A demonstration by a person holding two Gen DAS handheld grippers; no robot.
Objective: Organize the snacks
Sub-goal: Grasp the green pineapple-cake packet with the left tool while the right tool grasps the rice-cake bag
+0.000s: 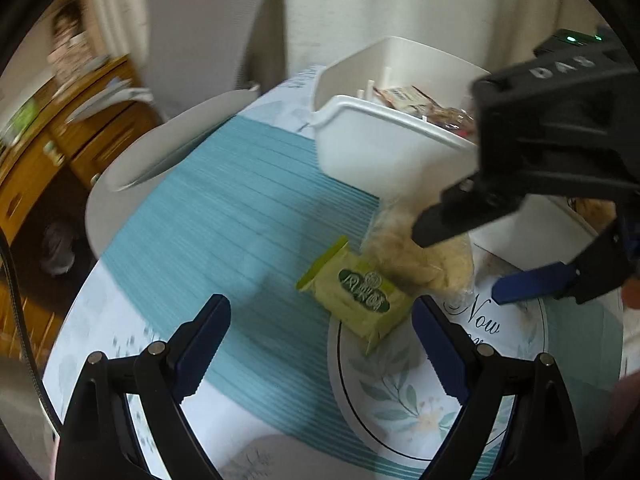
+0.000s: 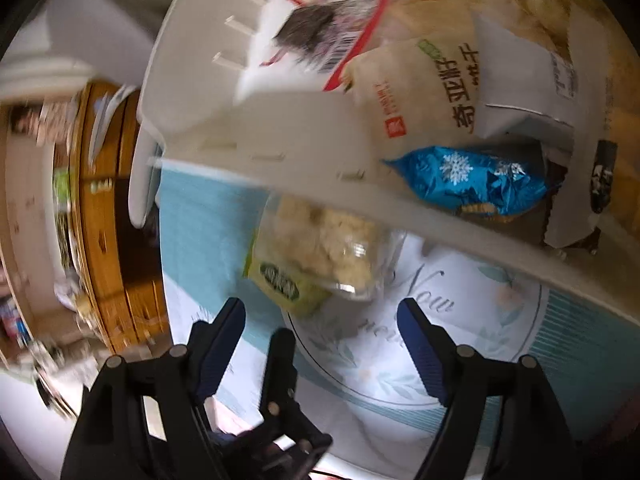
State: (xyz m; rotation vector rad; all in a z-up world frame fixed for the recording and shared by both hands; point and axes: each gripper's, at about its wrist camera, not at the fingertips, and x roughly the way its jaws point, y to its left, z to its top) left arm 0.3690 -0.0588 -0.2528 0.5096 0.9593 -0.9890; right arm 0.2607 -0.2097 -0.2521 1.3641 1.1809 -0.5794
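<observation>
I see the green packet (image 1: 356,300) just ahead of my left gripper (image 1: 320,340), long axis diagonal, beside the white bin (image 1: 360,148); both grippers' fingers wide, empty.

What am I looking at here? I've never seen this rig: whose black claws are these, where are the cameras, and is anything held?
No robot: a person holds a two-finger tool in each hand, each with a fisheye camera looking along its fingers. The left view shows the left gripper at the bottom and the right gripper reaching in from the right. The right view shows the right tool's own fingers. On the patterned tablecloth lie a green snack packet and a clear bag of pale snacks, beside a white bin holding more packets. Both grippers are open; nothing is held.
</observation>
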